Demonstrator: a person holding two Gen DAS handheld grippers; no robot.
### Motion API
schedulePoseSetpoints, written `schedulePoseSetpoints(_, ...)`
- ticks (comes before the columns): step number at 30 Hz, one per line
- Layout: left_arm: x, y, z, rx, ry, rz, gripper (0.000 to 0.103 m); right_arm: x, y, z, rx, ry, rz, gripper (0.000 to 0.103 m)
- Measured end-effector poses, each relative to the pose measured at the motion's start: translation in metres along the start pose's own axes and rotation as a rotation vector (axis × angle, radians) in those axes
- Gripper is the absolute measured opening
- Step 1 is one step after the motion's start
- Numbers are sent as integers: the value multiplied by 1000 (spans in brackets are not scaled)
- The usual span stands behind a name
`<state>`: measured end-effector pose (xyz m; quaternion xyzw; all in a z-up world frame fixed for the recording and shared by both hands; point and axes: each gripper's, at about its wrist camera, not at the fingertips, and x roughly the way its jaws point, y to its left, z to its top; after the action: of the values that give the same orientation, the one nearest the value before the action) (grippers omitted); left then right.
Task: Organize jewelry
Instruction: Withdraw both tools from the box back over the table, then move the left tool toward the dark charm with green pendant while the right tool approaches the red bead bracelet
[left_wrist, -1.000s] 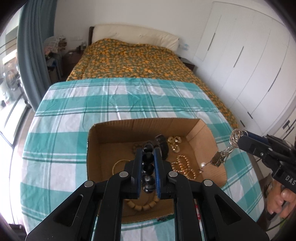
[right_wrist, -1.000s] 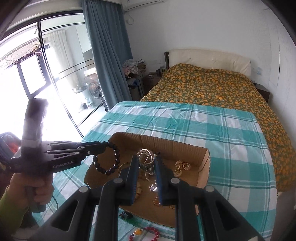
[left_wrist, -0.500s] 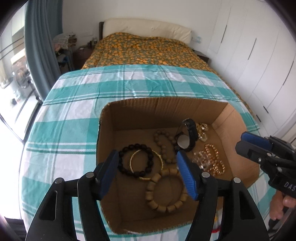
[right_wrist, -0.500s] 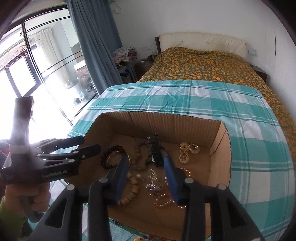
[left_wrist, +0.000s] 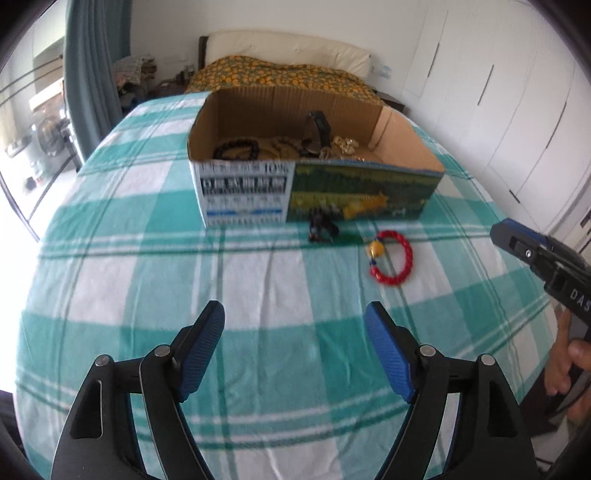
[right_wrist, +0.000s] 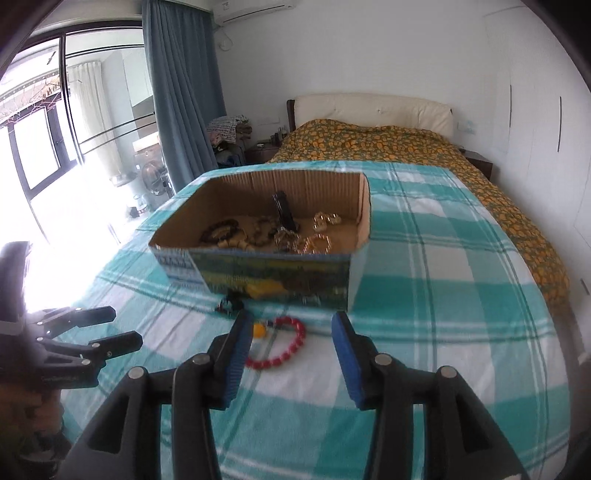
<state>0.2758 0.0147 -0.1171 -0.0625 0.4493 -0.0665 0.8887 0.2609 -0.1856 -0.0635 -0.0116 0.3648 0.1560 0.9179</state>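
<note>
An open cardboard box (left_wrist: 406, 122) (right_wrist: 364, 206) on the checked tablecloth holds several bracelets, a black bead bracelet (left_wrist: 236, 147) and a black watch (left_wrist: 318, 127). In front of it lie a red bead bracelet (left_wrist: 393, 256) (right_wrist: 282, 345) and a small dark piece (left_wrist: 322, 223) (right_wrist: 231, 304). My left gripper (left_wrist: 294, 328) is open and empty, low over the cloth, well short of the box. My right gripper (right_wrist: 290, 341) is open and empty, just above the red bracelet.
The table (left_wrist: 110, 280) wears a teal and white checked cloth. A bed with an orange flowered cover (right_wrist: 406, 144) stands behind. White wardrobe doors (left_wrist: 498, 92) are on the right; a window and blue curtain (right_wrist: 177, 85) on the left.
Both grippers let their pieces go into the box, opened, and drew back and down to the near side of the box, over the cloth.
</note>
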Motion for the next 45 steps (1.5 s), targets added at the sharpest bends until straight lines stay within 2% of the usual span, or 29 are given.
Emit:
schedulePoseSetpoints(4,1,-6,-26,-23,14,7,80,-10,0,-46,8,32,-51,45)
schedulePoseSetpoints(8,-1,-11,-39,-28,12,23,80,-7,1,-69,16,76,-39,45)
schedulePoseSetpoints(25,7,0,-43,-58,8,54,80,6,4,-76,51,95,-23,45)
schedulePoseSetpoints(29,15,-1,-32,-63,0,54,80,9,3,-77,58,103,-21,45)
schedulePoseSetpoints(33,31,-4,-7,-70,-24,57,80,10,1,-78,75,104,-16,45)
schedulePoseSetpoints(40,86,-16,42,-123,-18,62,80,9,4,-80,76,106,0,45)
schedulePoseSetpoints(42,99,-23,48,-112,-19,96,80,8,3,-81,80,107,4,45)
schedulePoseSetpoints(45,116,-28,51,-88,-7,213,83,7,1,-83,86,107,4,45)
